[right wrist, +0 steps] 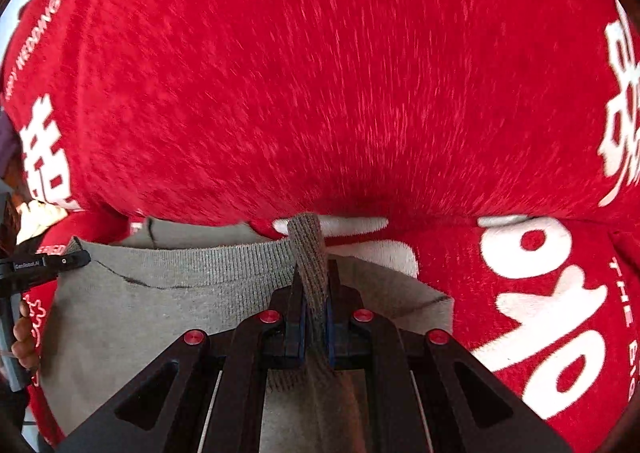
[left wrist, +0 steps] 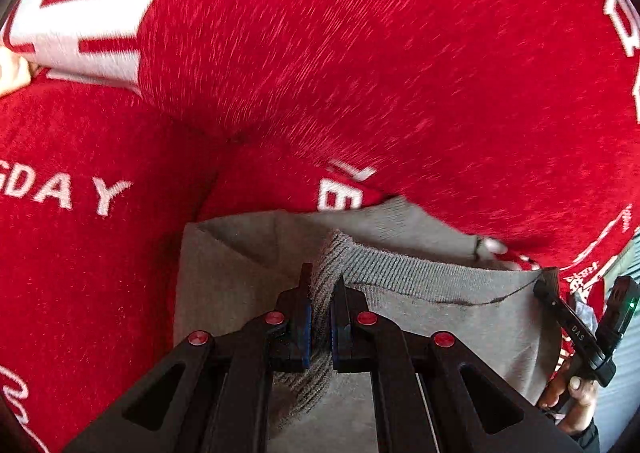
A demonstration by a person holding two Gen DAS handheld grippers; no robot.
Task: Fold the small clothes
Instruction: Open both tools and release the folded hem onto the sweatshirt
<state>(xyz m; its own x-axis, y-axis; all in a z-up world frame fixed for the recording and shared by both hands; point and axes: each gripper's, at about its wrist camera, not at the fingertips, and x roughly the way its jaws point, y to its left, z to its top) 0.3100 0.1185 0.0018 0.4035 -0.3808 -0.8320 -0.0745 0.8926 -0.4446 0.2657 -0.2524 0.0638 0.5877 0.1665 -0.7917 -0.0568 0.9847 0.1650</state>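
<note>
in the left wrist view the left gripper (left wrist: 322, 289) is sitting at the lower centre of the frame, its jaws clamped together on the ribbed edge of a grey garment (left wrist: 240, 277). the grey garment is spreading across the lower half of that frame, lying over a red cloth with white lettering (left wrist: 360, 73) that is filling the whole upper part and the left side. at the lower right edge the other gripper is showing, held by a hand (left wrist: 576, 401).

in the right wrist view the right gripper (right wrist: 314, 293) is sitting at the lower centre, its jaws pinching a narrow fold of the same ribbed edge, which is standing up between them. here the grey garment (right wrist: 160, 313) is stretching from the centre to the lower left, with the red lettered cloth (right wrist: 320, 73) above it and to the right. at the left edge a hand (right wrist: 24, 337) is gripping the handle of the left gripper, which is meeting the garment's edge there.

both views are streaked with motion blur.
</note>
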